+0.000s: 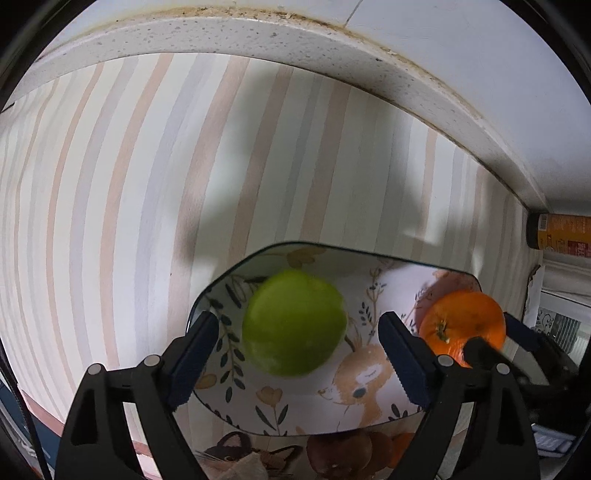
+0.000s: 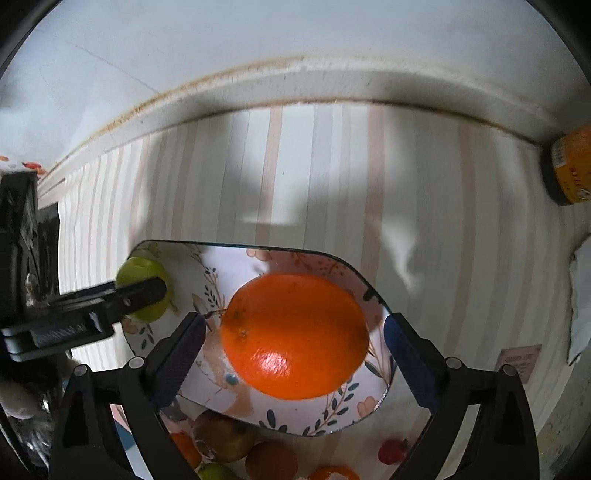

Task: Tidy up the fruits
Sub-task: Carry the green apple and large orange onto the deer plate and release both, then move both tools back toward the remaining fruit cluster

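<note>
A green apple, blurred, lies between the jaws of my left gripper over a flower-patterned plate. The jaws are open, with a gap on each side of the apple. An orange sits over the same plate between the jaws of my right gripper. This gripper is open too, and its pads stand clear of the fruit. The right wrist view shows the green apple at the plate's left end, behind a finger of the left gripper. In the left wrist view the orange is at the right end.
The plate stands on a striped cloth near a speckled white ledge along the wall. A jar with an orange label lies at the far right. Several more fruits and a small red one lie below the plate's near edge.
</note>
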`<state>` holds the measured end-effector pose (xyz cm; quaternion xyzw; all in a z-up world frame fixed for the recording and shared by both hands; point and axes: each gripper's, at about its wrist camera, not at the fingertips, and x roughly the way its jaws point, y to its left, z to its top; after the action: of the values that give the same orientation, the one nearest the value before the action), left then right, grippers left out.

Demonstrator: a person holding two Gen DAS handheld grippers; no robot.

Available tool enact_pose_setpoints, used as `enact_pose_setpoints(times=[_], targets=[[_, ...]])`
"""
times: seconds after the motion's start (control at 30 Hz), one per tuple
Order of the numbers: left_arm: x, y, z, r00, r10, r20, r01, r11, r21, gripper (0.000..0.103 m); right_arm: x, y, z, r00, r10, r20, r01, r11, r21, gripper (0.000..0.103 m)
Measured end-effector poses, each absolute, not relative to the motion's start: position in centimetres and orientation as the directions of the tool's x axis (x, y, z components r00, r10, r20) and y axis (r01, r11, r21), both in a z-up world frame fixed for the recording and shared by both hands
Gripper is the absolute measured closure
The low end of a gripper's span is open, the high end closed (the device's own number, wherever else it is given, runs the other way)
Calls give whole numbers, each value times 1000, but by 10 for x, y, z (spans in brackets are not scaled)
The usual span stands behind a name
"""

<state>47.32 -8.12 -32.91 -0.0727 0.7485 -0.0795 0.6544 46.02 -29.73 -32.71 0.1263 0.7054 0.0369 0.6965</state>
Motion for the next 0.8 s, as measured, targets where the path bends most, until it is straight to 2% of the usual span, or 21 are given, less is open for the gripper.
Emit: enact_pose_setpoints(times=[0.4,0.57,0.6,0.8], targets=[[384,-83,-256,107,-53,-993,116,992,-40,14,385,-292,-274,100,97,-990,157,981,112,4],[360,-59,-216,183,-40,-982,125,992,-17,14,348,-285,-247,165,66,-984,178,979,95,4],[373,-57,-216,191,-42,-981,125,992,-18,14,342,-280,-244,176,59,-983,181,979,91,4],[328,-52,-190,261,-46,-964,147,989,-8,15,297,-273,-211,243,51,-969,184,978,97,4]])
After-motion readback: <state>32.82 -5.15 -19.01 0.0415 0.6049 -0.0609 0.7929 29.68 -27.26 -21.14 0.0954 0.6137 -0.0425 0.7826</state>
